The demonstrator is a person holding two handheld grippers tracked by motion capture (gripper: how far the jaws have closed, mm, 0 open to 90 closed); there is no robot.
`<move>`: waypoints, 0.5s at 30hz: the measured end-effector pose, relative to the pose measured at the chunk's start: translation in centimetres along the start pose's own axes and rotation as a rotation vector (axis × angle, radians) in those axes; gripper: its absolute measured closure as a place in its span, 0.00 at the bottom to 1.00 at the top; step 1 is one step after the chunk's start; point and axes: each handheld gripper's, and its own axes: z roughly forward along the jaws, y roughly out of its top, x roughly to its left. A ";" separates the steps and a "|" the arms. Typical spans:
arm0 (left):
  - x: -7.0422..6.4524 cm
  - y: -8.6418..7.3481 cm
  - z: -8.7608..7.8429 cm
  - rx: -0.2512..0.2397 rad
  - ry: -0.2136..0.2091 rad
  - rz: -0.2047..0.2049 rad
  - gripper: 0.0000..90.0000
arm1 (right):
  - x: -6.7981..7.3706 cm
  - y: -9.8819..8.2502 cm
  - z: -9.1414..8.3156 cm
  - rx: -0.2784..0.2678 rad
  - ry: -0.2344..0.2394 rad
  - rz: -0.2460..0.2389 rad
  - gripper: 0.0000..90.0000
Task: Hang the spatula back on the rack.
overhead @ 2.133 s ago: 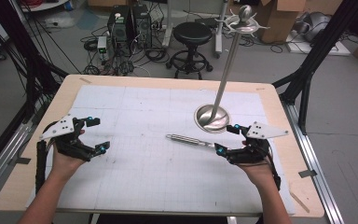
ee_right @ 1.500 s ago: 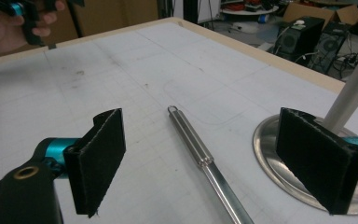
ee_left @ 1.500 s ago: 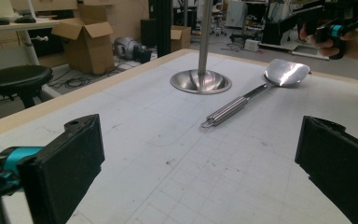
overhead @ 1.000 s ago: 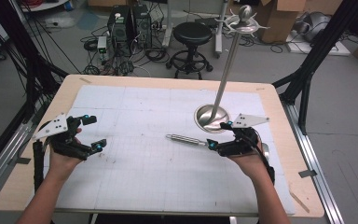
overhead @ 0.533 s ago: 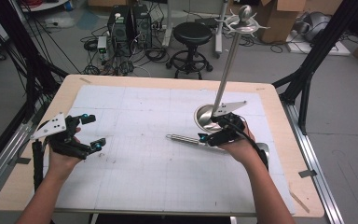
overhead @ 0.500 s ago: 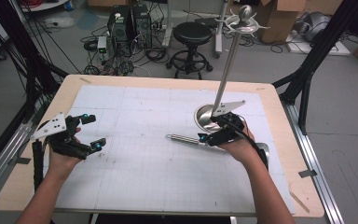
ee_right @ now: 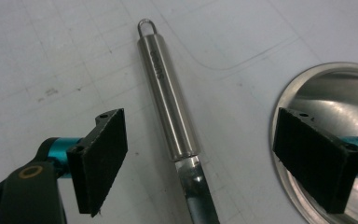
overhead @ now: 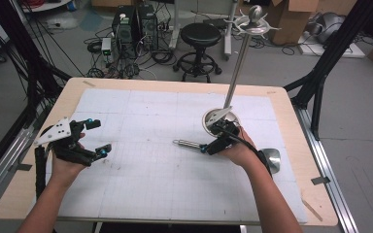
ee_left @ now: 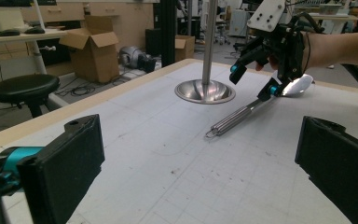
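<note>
The right gripper (ee_right: 200,158) hovers, jaws apart, over a steel ladle (ee_right: 170,112) lying ungrasped beside the stand's base (ee_right: 326,98); the left gripper (overhead: 94,136) waits, jaws apart.

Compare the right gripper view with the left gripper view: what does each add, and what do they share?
Right gripper view: engraved lettering on the utensil handle. Left gripper view: the stand's pole, the utensil's shiny bowl, the open right tongs over its neck, a stool. Shared: that looped handle, the stand's round base, the gridded mat.
</note>
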 end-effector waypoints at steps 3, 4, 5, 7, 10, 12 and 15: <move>-0.1 0.0 0.0 0.003 0.004 0.004 0.02 | -0.2 -0.1 0.6 0.045 0.004 -0.004 0.20; 0.0 0.0 0.0 0.001 0.004 0.004 0.02 | -0.3 -0.1 0.8 0.047 0.009 0.000 0.23; 0.0 0.0 0.0 0.001 0.005 0.004 0.02 | -0.3 -0.1 0.8 0.053 0.016 0.005 0.25; 0.0 0.0 0.0 -0.001 0.005 0.003 0.02 | -0.5 -0.2 1.2 0.064 0.013 -0.004 0.26; 0.0 0.0 0.0 0.000 0.005 0.004 0.02 | -0.4 -0.3 1.9 0.095 0.020 -0.009 0.26; 0.0 0.0 0.0 0.003 0.006 0.004 0.02 | -0.3 -0.3 2.3 0.117 0.026 -0.010 0.28; 0.0 0.0 0.0 0.006 0.003 0.005 0.02 | -0.2 -0.3 2.8 0.138 0.024 -0.019 0.34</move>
